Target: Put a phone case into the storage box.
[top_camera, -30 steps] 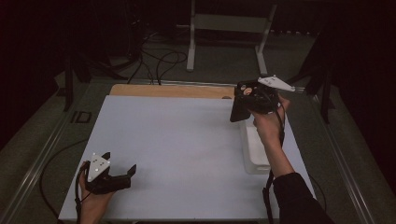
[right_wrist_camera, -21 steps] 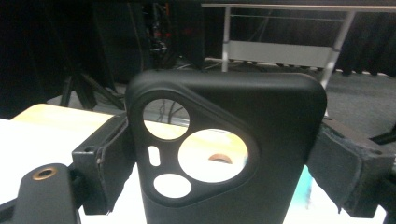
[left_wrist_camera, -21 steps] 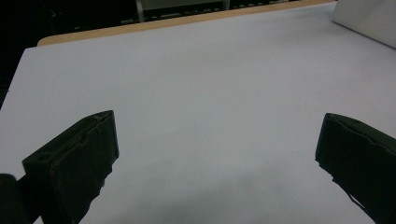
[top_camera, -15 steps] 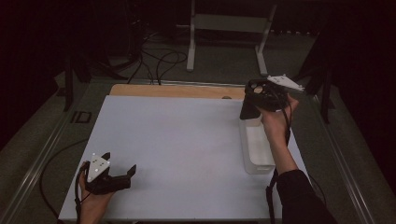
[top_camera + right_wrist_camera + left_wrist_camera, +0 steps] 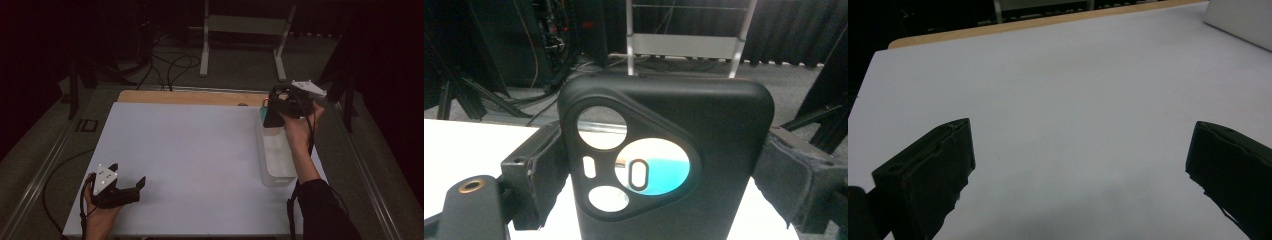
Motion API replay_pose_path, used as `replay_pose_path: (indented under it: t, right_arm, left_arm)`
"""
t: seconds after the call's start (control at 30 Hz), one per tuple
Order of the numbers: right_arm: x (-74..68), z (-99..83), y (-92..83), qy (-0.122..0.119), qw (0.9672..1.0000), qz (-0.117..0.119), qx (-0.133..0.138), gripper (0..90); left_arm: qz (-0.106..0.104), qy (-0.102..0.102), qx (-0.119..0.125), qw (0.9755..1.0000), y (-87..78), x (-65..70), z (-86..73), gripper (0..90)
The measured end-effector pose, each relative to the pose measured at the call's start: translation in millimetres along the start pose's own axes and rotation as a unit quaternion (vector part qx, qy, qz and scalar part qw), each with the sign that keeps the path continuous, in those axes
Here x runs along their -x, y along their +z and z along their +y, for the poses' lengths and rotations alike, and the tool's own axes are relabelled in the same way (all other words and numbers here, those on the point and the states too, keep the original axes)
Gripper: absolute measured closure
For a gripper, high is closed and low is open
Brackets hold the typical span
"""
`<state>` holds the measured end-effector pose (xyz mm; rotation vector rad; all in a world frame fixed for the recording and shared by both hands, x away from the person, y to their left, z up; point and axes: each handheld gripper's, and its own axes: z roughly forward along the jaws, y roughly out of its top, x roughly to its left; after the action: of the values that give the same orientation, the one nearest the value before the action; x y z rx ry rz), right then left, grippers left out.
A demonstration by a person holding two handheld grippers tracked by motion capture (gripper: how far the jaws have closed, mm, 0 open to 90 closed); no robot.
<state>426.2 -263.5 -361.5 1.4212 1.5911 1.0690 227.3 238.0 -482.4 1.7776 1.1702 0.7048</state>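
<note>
While the left tool rests spread and empty on the desk, the right tool clamps the upright phone case directly above the clear bin's far end.

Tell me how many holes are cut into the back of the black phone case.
4 in the black phone case clamped by the right gripper: a round one top left, a small slot below it, a large round one centre, a small round one at bottom.

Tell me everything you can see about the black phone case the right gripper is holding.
The black phone case looks like matte, soft plastic with rounded corners. Its rounded camera panel has three round cutouts and one small slot, all see-through. It stands upright, clamped at both side edges by the right gripper, jaws shut on it. It is held in the air above the far end of the clear bin.
</note>
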Motion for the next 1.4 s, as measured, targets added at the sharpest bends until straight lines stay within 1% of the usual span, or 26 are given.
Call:
replay_pose_path:
  t: [0.07,0.13,0.27,0.43,0.53,0.7,0.77,0.83,0.9,0.97,1.03,1.13,1.33,1.4]
  right_arm:
    - [1.6,-0.9,2.7,0.002,1.0,-0.004,-0.002,14.2]
    - [2.7,-2.4,6.0,0.001,0.9999,-0.008,-0.008,14.2]
    - [3.0,-7.1,15.1,0.005,0.9997,-0.011,-0.021,14.0]
    - [1.6,-15.4,28.4,-0.001,0.9993,-0.013,-0.036,13.7]
    - [1.5,-19.9,36.8,-0.007,0.9985,-0.021,-0.049,13.7]
    - [2.6,-28.2,49.7,-0.007,0.9972,-0.029,-0.068,13.6]
    - [2.7,-31.7,54.1,-0.006,0.9968,-0.03,-0.074,13.5]
    - [1.4,-36.1,59.5,-0.004,0.9961,-0.036,-0.081,13.4]
    - [0.9,-37.4,61.0,-0.004,0.9959,-0.04,-0.082,13.4]
    - [0.9,-37.4,61.0,-0.004,0.9959,-0.04,-0.082,13.4]
    - [-2.1,-43.9,69.6,-0.013,0.9946,-0.042,-0.094,13.2]
    - [-2.5,-45.8,72.4,-0.016,0.9942,-0.043,-0.097,13.1]
    - [-2.1,-46.8,76.7,-0.021,0.994,-0.033,-0.103,12.4]
    - [-0.4,-45.6,76.5,-0.017,0.9935,-0.029,-0.108,10.4]
  left_arm:
    - [0.0,0.0,0.0,1.0,-0.1,0.0,-0.1,0.0]
    - [-0.001,0.0,-0.001,1.0,0.2,0.2,-0.2,0.0]
    - [0.0,0.001,-0.001,1.0,0.2,0.2,-0.1,0.0]
    - [0.001,0.0,0.0,1.0,-0.5,-0.5,-0.4,0.0]
    - [0.0,0.001,0.0,1.0,-0.5,-0.3,-0.5,0.0]
    - [0.0,0.0,0.0,1.0,-0.7,-0.9,-0.7,0.0]
    - [0.0,0.0,0.0,1.0,-1.1,-0.9,-0.7,0.0]
    - [0.0,0.0,0.0,1.0,-1.2,-0.9,-0.6,0.0]
    - [0.0,0.0,0.0,1.0,-1.2,-0.9,-0.6,0.0]
    - [0.0,-0.001,0.001,1.0,-1.4,-1.0,-0.8,0.0]
    - [-0.001,-0.002,0.001,1.0,-1.4,-1.4,-1.0,0.0]
    - [-0.001,-0.002,0.001,1.0,-1.6,-1.3,-1.1,0.0]
    - [0.0,-0.003,0.001,1.0,-1.7,-1.3,-1.3,0.0]
    - [0.0,-0.003,0.001,1.0,-1.9,-1.3,-1.2,0.0]
